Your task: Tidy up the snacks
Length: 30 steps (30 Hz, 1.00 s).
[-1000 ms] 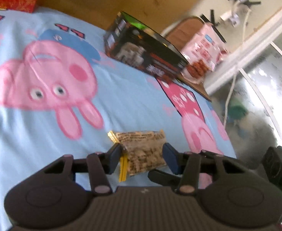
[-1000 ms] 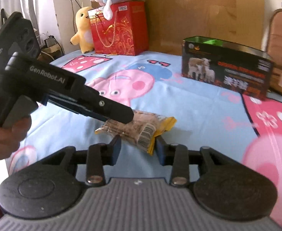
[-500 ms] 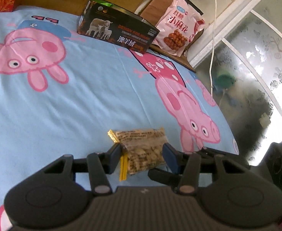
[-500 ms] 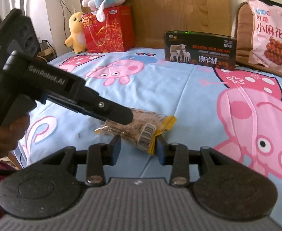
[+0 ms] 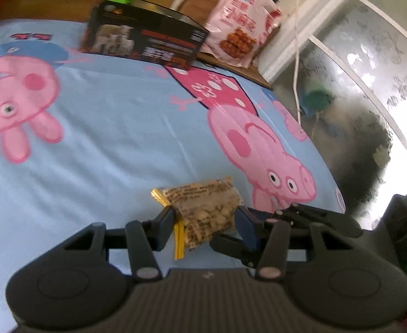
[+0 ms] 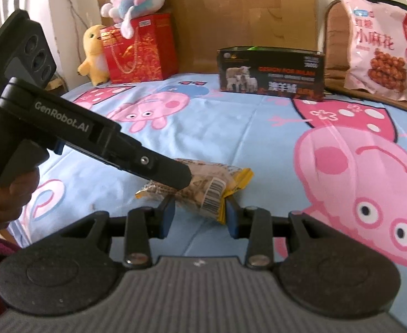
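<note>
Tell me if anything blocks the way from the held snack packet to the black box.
Nothing visible does. Both grippers, left and right, clamp the snack packet; only bare blue sheet lies between it and the black box.

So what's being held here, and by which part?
One small snack packet: the left gripper and right gripper each clamp one end of it.
</note>
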Available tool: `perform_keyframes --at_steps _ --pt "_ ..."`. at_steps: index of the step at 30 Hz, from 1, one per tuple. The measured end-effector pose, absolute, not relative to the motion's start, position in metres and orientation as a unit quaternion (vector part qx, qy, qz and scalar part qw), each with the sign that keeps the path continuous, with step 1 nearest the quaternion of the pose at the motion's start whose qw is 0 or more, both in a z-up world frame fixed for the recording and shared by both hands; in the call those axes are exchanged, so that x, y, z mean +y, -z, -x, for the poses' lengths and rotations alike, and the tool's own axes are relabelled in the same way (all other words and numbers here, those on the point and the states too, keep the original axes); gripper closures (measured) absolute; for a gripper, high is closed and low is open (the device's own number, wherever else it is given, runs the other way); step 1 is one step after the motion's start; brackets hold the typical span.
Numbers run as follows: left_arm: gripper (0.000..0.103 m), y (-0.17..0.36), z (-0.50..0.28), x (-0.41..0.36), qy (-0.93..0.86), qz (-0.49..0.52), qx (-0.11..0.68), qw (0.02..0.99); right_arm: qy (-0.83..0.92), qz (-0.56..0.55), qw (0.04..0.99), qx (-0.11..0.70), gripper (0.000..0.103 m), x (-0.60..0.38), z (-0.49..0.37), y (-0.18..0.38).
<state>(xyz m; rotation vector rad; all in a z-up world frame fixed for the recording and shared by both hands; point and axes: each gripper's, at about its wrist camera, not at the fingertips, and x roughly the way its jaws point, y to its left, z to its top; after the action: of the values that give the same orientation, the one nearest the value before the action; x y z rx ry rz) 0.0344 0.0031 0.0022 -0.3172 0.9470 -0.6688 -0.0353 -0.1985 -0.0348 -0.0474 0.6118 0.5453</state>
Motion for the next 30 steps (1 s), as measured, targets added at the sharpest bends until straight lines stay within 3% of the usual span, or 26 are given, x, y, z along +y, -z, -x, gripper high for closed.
perform_keyframes --at_steps 11,15,23,30 --pt "0.054 -0.006 -0.044 -0.041 0.365 0.107 0.442 0.812 -0.181 -0.011 0.939 0.293 0.062 -0.228 0.047 0.034" --pt "0.054 -0.030 -0.058 -0.030 0.363 0.107 0.407 0.831 -0.191 -0.006 0.944 0.269 0.062 -0.224 0.030 0.022" --pt "0.054 -0.090 -0.146 -0.007 0.310 0.095 0.309 0.894 -0.220 0.030 0.961 0.164 0.062 -0.196 -0.070 -0.029" --pt "0.053 -0.084 -0.254 0.005 0.258 0.112 0.314 0.907 -0.222 0.013 0.960 0.171 0.062 -0.180 -0.191 -0.039"
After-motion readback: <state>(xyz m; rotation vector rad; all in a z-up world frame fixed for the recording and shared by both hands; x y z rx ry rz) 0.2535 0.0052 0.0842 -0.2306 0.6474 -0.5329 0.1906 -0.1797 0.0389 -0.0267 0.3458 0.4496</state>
